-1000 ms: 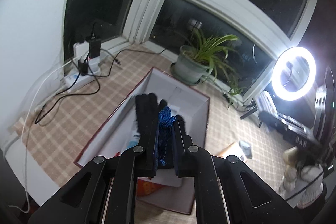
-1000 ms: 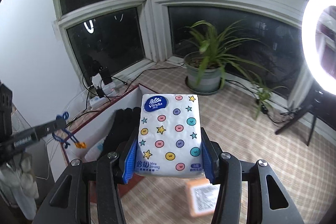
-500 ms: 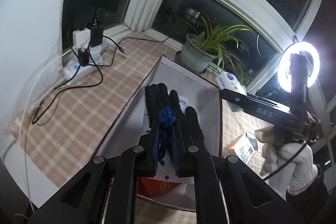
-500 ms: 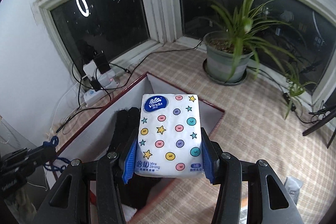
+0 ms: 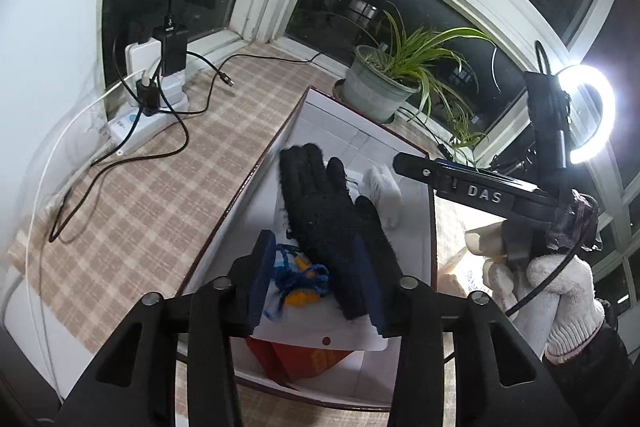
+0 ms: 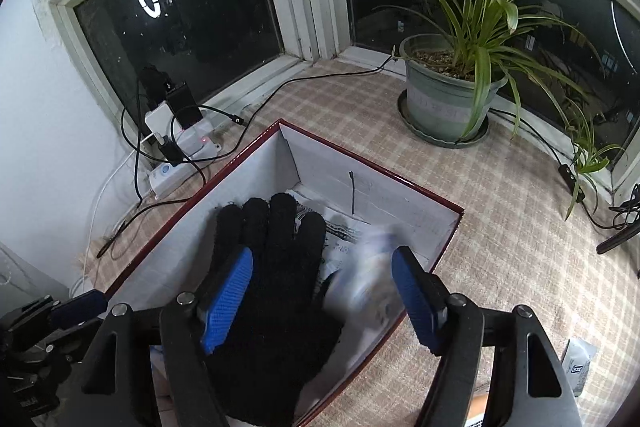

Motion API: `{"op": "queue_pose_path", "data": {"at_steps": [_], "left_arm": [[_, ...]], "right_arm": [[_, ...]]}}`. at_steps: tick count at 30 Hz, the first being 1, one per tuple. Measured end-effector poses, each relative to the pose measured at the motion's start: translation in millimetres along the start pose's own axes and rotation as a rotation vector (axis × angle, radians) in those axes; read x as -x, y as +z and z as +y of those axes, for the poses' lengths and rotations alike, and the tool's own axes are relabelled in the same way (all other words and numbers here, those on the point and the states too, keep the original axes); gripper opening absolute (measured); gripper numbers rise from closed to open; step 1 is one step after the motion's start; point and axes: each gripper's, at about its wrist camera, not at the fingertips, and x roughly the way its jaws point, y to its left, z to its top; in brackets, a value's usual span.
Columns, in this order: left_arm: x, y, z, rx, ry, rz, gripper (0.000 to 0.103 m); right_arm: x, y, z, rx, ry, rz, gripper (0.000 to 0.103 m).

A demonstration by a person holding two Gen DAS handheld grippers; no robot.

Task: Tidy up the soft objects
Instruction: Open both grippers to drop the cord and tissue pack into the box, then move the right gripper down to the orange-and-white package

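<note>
Inspected from both wrist views. Found, mid-frame, a red-rimmed cardboard box (image 6: 374, 175) with white inner walls, standing on a beige checked surface (image 6: 500, 211).

Left gripper (image 5: 316, 281), lower centre of the left view: jaws opening, blue pads apart, pressing on nothing. Between and below them, inside the box: a blue yarn bundle (image 5: 298, 273) with an orange-yellow piece, lying loose. Beside it, to the right: a black fuzzy glove (image 5: 324, 203), flat in the box, fingers toward the upper frame.

Right gripper (image 6: 322, 293), lower centre of the right view: jaws opening, blue ribbed pads wide apart. Between them, near the right pad: a white tissue pack (image 6: 370, 277), blurred, clear of both pads, inside the box at its right wall. Printing on the pack unreadable. Same pack seen in the left view as a white blur beyond the glove.

Legible writing: "DAS" embossed on the right gripper's black body at right of the left view, held by a hand in a white knit glove (image 5: 552, 279). Small packet label at lower right of the right view too small to read.

Noted elsewhere: potted spider plant (image 6: 452, 95) upper right; power strip (image 6: 176, 171) with chargers and cables at left; lit ring light (image 5: 588, 119) at right of the left view.
</note>
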Motion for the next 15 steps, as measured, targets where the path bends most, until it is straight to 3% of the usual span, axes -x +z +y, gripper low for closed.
{"op": "queue_pose_path", "data": {"at_steps": [4, 8, 15], "left_arm": [[0.6, 1.3, 2.3, 0.017, 0.002, 0.000, 0.040], [3.1, 1.0, 3.2, 0.034, -0.007, -0.006, 0.047], [5.7, -1.6, -9.2, 0.023, -0.026, -0.005, 0.047]], "right_arm": [[7.8, -3.1, -2.2, -0.012, 0.005, -0.015, 0.069], [18.8, -10.1, -10.9, -0.036, 0.015, -0.025, 0.069], [48.3, -23.6, -39.5, -0.090, 0.022, -0.054, 0.069]]}}
